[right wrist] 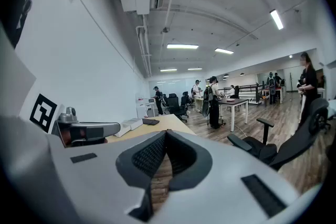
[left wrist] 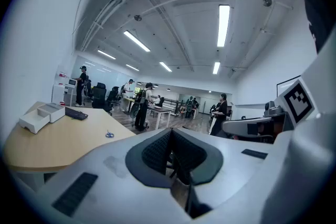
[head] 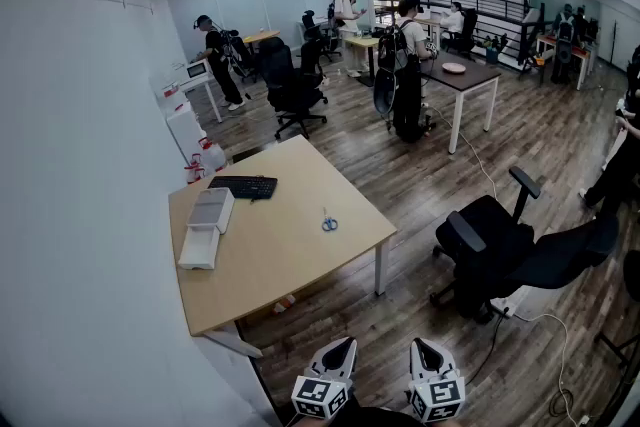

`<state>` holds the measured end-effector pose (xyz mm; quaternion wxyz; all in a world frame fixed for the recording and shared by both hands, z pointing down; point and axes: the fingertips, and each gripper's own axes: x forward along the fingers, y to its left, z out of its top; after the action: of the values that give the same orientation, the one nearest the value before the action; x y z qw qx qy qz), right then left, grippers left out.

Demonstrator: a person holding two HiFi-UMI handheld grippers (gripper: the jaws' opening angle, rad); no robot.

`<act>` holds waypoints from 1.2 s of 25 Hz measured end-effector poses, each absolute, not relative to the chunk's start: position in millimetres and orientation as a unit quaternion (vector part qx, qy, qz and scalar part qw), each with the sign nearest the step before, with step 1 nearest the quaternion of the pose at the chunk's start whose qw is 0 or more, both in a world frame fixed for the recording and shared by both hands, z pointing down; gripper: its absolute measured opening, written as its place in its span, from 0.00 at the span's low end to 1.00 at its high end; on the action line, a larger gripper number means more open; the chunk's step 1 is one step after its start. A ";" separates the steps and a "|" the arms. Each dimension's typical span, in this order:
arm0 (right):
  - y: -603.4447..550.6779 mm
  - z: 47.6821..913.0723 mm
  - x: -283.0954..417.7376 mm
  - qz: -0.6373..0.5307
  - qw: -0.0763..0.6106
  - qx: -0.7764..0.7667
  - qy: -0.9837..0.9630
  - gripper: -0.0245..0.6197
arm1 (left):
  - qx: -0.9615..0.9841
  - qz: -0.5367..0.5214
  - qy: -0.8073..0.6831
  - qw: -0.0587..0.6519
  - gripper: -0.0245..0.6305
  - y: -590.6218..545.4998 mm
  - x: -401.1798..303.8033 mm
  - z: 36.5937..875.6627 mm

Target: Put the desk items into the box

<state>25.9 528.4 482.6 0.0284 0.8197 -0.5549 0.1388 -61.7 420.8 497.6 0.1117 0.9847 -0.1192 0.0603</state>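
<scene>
A wooden desk [head: 290, 265] stands ahead of me against the white wall. On it lie a white box [head: 207, 227] at the left, a black keyboard [head: 244, 186] behind the box, and blue-handled scissors [head: 329, 223] near the right edge. My left gripper [head: 343, 345] and right gripper [head: 421, 346] hover side by side at the bottom of the head view, short of the desk. Both are shut and hold nothing. The left gripper view shows the box [left wrist: 42, 115], the keyboard [left wrist: 76, 114] and the scissors [left wrist: 109, 135] beyond its closed gripper [left wrist: 170, 134]. In the right gripper view the gripper [right wrist: 166, 136] is also closed.
A black office chair [head: 500, 250] stands to the right of the desk, with a cable on the floor beside it. Several people work at other tables [head: 460, 75] further back. Red and white items [head: 200, 160] sit on the floor by the wall.
</scene>
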 end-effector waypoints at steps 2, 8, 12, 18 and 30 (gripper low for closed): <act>528.5 483.3 25.3 0.139 0.024 0.820 -0.555 0.13 | 0.985 0.060 -0.120 0.110 0.06 420.7 -61.7 496.7; 529.0 489.6 32.0 0.134 0.025 0.828 -0.545 0.13 | 0.985 0.057 -0.117 0.110 0.06 419.0 -56.2 502.9; 518.9 488.8 39.3 0.141 0.015 0.827 -0.544 0.13 | 0.986 0.060 -0.111 0.113 0.06 404.9 -46.1 505.0; 490.8 503.1 58.6 0.157 0.011 0.825 -0.543 0.13 | 0.984 0.072 -0.107 0.124 0.06 369.8 -23.7 519.4; 351.6 520.0 121.8 0.200 0.057 0.805 -0.556 0.13 | 0.975 0.090 -0.119 0.163 0.06 234.3 34.9 542.0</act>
<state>121.8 351.6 520.0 0.0570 0.8045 -0.5565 0.1997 34.9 234.3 542.0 0.1629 0.9754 -0.1186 0.0896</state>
